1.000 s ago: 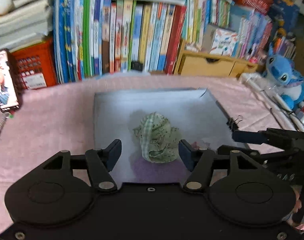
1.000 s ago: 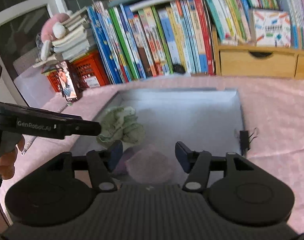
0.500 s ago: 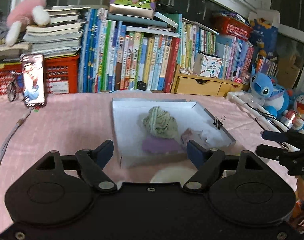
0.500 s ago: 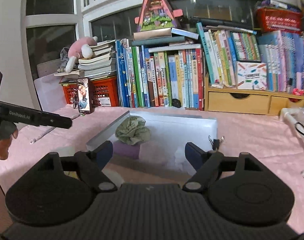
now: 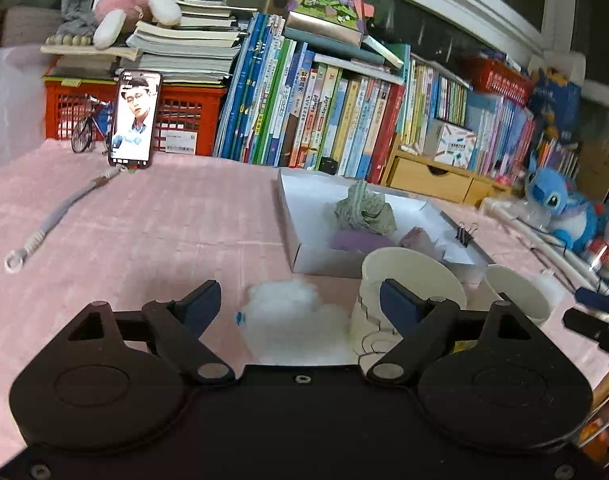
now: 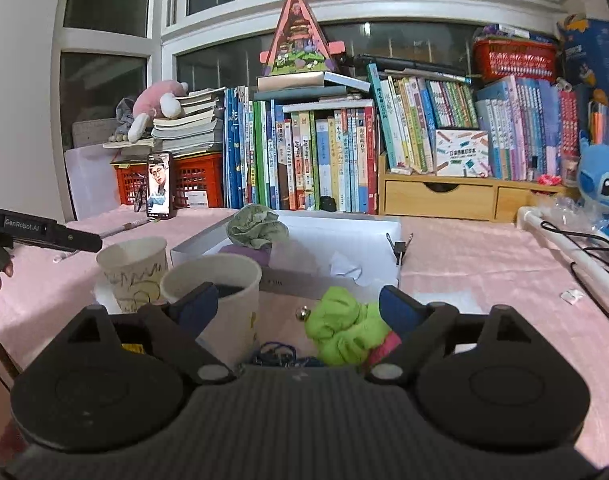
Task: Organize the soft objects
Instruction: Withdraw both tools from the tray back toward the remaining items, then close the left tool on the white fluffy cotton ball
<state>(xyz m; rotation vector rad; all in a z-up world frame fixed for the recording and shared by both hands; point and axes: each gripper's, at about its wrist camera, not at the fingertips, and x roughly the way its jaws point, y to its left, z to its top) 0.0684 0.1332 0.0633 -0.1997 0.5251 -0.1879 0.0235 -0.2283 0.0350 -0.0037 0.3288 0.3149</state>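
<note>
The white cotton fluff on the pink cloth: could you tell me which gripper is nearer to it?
Left. The left gripper has the white cotton fluff between its opening jaws; the right gripper is beyond the two paper cups.

Shallow tray (image 6: pixel 288 280) on the surface (image 6: pixel 484 264), holding a crumpled cloth (image 6: pixel 256 229); two paper cups (image 6: pixel 212 280) before it; books (image 6: pixel 324 160) stand behind.

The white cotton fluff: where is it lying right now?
In the left wrist view the white cotton fluff lies on the pink tablecloth, just left of the doodled paper cup and in front of the white tray.
</note>
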